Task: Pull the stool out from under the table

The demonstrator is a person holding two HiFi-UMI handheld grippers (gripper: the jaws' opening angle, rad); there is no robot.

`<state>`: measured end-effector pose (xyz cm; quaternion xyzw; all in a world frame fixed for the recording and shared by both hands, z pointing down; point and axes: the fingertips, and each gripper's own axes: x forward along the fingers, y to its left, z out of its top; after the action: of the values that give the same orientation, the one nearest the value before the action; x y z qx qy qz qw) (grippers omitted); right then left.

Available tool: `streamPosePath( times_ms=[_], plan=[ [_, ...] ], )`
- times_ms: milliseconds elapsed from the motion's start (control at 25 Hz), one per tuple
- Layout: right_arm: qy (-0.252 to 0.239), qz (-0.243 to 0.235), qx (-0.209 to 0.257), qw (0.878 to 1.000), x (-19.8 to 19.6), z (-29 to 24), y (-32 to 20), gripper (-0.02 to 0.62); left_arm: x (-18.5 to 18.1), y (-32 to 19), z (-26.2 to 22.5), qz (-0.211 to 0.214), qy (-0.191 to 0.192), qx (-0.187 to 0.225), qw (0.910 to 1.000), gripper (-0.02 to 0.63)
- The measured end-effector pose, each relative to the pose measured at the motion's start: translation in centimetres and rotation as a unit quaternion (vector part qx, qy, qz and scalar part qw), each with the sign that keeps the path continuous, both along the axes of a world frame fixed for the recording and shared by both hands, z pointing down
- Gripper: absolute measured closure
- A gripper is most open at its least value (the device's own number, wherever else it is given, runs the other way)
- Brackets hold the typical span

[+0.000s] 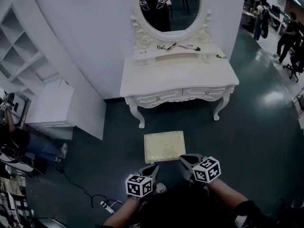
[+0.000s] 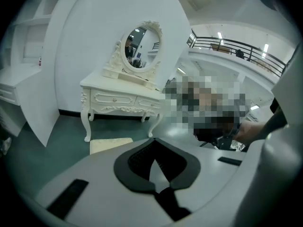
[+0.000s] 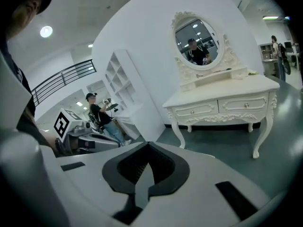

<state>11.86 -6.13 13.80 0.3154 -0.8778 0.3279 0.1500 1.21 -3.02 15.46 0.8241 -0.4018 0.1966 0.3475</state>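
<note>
We hold both grippers low at the bottom of the head view, side by side, each with its marker cube towards us. The left gripper (image 1: 152,169) has its jaws pressed together with nothing between them; in its own view the dark pads (image 2: 137,162) meet at the tip (image 2: 153,143). The right gripper (image 1: 189,160) is the same, its jaws together and empty, as its own view shows (image 3: 148,146). The stool (image 1: 164,146) stands on the dark green floor (image 1: 256,122), clear of the table (image 1: 178,77) and in front of it, between the table's front legs and our gripper tips. Its pale square seat faces up, with its near edge just beyond the two tips. In the left gripper view the stool (image 2: 111,144) shows low and left of the jaws, which do not touch it. The white table (image 2: 118,86) stands against the wall, with carved drawers and curved legs, and an oval mirror (image 1: 170,6) above it. A few small items lie on the ledge under the mirror, too small for us to make out. White shelves (image 1: 23,46) stand to the left of the table. A power strip (image 1: 105,204) and its cable lie on the floor near our left arm.
</note>
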Motion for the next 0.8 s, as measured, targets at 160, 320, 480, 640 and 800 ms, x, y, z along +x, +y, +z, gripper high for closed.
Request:
streamPosePath(
  times_ms=[160,320,480,640,800],
  plan=[
    [-0.011,0.001,0.015,1.000,0.4,-3.5,1.3,0.568,1.7,0.9,-2.8,0.039,0.010,0.005,0.9992,0.598],
    [-0.013,0.010,0.017,1.000,0.9,-5.1,1.9,0.568,3.1,0.8,-4.2,0.073,0.009,0.011,0.9973,0.598],
    [-0.001,-0.005,0.012,1.000,0.3,-4.0,3.4,0.568,4.0,1.3,-4.4,0.093,0.005,0.022,0.9955,0.598],
    [0.004,0.000,0.005,1.000,0.2,-3.2,4.3,0.568,4.2,1.8,-4.2,0.103,0.002,0.024,0.9943,0.598],
    [0.007,-0.002,0.002,1.000,-0.2,-3.2,4.3,0.568,4.4,1.8,-4.7,0.110,0.014,0.025,0.9936,0.598]
  ],
)
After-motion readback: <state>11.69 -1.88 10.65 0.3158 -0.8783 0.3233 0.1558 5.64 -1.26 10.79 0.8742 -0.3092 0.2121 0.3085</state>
